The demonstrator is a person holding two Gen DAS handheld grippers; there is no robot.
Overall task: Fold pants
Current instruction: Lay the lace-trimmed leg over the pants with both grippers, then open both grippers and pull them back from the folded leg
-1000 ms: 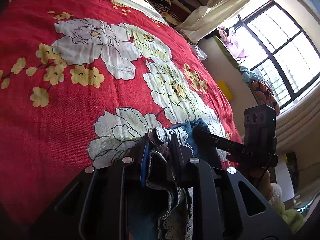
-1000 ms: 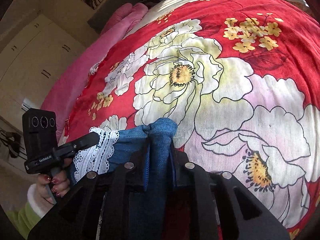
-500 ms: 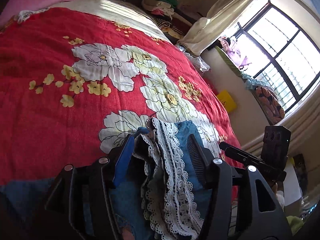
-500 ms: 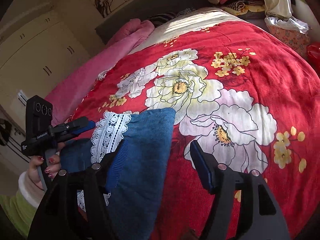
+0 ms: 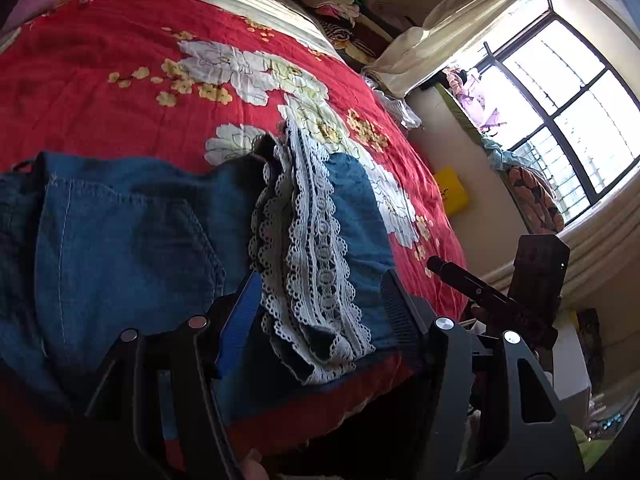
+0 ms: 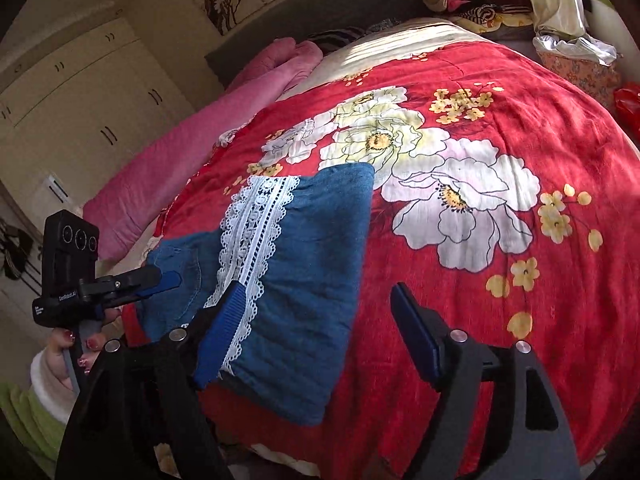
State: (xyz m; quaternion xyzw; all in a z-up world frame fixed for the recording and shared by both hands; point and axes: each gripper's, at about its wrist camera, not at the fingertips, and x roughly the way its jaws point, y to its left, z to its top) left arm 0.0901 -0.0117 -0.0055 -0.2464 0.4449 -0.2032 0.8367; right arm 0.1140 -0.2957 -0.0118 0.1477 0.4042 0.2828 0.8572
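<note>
Blue denim pants [image 5: 132, 232] with a white lace hem [image 5: 312, 248] lie folded on the red floral bedspread [image 5: 120, 60], near the bed's front edge. My left gripper [image 5: 320, 296] is open, its fingers either side of the lace, holding nothing. In the right wrist view the pants [image 6: 312, 280] lie flat with the lace band [image 6: 256, 232] across them. My right gripper [image 6: 320, 312] is open above the pants' right edge, empty. The left gripper [image 6: 160, 280] shows at the far left, held by a hand.
A pink blanket roll [image 6: 192, 152] lies along the bed's far left side. Piled clothes [image 5: 340, 8] sit at the head of the bed. A window [image 5: 568, 88] and a yellow object [image 5: 450, 196] are beside the bed. White wardrobes [image 6: 80, 100] stand behind.
Both grippers were shut on the pants a second ago. They opened, let the cloth drop onto the bed and pulled back. The pants now lie flat.
</note>
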